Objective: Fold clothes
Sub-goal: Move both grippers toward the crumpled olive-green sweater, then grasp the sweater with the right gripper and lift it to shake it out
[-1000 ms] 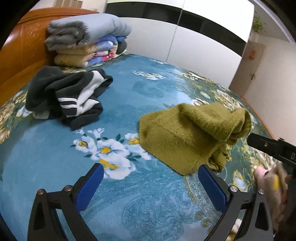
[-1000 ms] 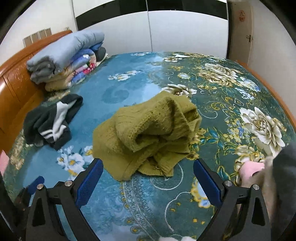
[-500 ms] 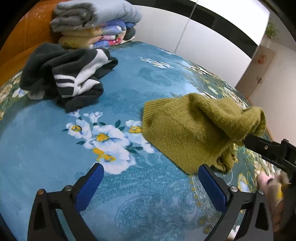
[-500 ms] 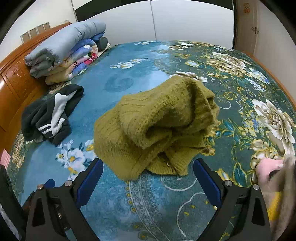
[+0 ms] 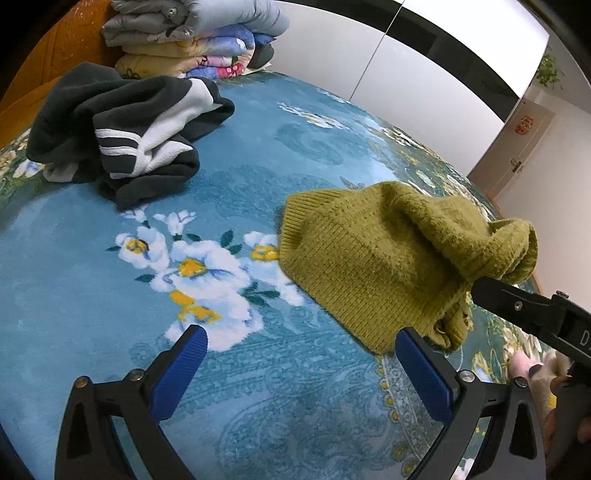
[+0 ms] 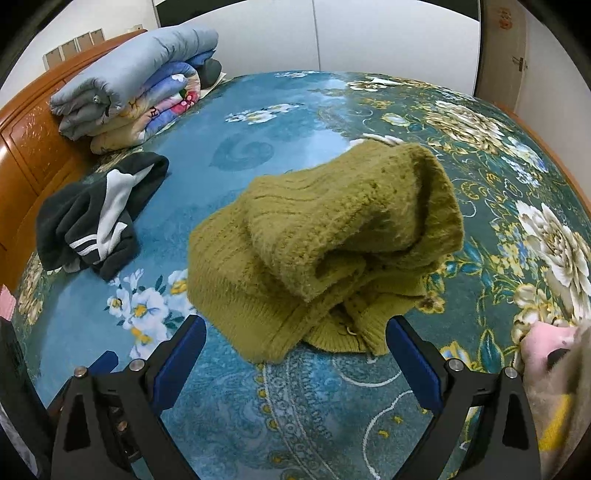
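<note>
We find the sweater heaped dead ahead of the right gripper, nearer than the left gripper; both jaws spread, holding nothing.

Very little writing can be read here. In the left wrist view, a single white letter "D" is printed on the black body of the right tool at the picture's right edge, and whatever follows it is cut off. A red decoration hangs on the door in the background, and a similar one shows in the right wrist view, but both are too small and blurred to read.
</note>
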Available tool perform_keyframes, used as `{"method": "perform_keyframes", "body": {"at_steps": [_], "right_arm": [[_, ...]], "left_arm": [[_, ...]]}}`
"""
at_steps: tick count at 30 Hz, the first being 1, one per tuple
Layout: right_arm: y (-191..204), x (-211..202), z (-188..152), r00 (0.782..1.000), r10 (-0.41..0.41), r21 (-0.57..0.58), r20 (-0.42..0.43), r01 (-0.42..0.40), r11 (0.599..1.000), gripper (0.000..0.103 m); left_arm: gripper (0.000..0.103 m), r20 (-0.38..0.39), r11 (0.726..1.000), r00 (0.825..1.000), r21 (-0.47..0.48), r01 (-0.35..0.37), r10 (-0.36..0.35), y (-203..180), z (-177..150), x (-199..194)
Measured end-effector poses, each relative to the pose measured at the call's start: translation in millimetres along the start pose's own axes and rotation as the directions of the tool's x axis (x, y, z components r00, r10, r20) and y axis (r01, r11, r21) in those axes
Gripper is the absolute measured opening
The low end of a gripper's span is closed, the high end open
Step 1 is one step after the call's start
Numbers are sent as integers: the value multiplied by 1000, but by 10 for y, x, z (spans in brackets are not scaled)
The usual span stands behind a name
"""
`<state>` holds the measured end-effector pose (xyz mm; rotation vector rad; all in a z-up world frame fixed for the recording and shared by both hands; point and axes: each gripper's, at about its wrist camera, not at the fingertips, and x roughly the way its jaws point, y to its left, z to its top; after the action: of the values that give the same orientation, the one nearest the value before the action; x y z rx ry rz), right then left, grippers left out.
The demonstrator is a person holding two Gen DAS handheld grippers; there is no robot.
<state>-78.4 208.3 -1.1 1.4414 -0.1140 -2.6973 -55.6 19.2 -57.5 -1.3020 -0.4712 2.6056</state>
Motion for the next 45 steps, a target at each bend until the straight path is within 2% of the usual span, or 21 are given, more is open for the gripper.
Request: {"method": "perform_keyframes", "body": {"at_steps": [8, 25, 27, 30, 32, 35, 37, 40, 42, 45], "right_arm": [[58, 90, 0, 1000, -14, -17, -24, 13, 1000, 98], [-8, 86, 244, 1000, -31, 26, 1, 31, 999, 98], [-72, 43, 305, 999, -36, 52, 25, 35, 998, 98], [-261, 36, 448, 999, -13, 148, 34, 8, 989, 95], [-414, 86, 537, 1000, 7, 231, 29, -13, 973, 88], [-603, 220, 596, 999, 18, 338, -26, -8, 941, 59], [-743, 262, 604, 997, 62, 433, -50, -35, 901, 36], [-868, 147, 627, 993, 117, 498, -23, -91, 863, 14], [-913, -72, 675, 987, 159, 501, 33, -154, 851, 11], [-871, -548, 779, 968, 217, 430, 129, -252, 867, 11]], "left_arm": [[103, -1, 1000, 1000, -23, 13, -13, 27, 29, 77], [103, 1, 998, 1000, -56, 24, -24, 93, 72, 139], [103, 11, 997, 1000, -69, 17, -17, 127, 83, 109], [103, 31, 997, 999, -80, 11, -9, 160, 102, 42], [103, 37, 997, 999, -78, 2, 1, 175, 106, 1], [103, 67, 998, 997, -63, -30, 34, 207, 124, -145], [103, 108, 997, 993, -65, -39, 46, 260, 149, -310], [103, 120, 995, 992, -95, -32, 43, 383, 165, -468], [103, 105, 991, 994, -135, -19, 33, 501, 159, -554], [103, 104, 964, 994, -257, 61, -35, 703, 136, -674]]}}
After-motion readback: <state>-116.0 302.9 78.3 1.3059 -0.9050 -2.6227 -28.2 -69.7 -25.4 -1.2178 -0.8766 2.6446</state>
